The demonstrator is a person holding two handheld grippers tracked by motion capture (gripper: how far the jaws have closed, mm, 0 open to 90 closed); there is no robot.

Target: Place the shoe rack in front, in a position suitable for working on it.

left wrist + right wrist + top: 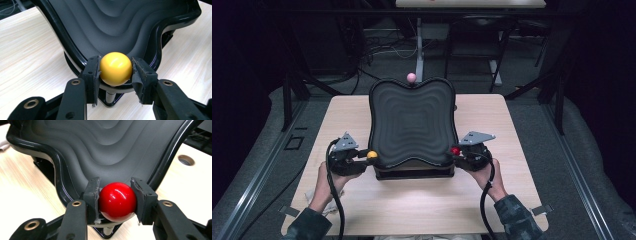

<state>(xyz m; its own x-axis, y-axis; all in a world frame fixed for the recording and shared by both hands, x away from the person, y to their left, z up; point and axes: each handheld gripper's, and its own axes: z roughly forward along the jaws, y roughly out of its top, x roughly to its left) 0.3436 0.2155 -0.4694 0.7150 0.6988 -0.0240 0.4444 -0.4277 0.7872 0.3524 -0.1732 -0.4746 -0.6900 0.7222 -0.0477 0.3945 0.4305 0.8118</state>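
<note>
Now left gripper clamps the yellow knob, right gripper the red knob; best tilt the black tray gently, evenly.

High view: dim overall, surroundings nearly black; light falls from above onto the pale table, which reads evenly lit. Image soft, low detail. Both gripper views: brighter, sharp at centre. Specular highlights on the yellow ball, the red ball and the glossy tray rim. Jaw bases at the bottom edge slightly blurred.
</note>
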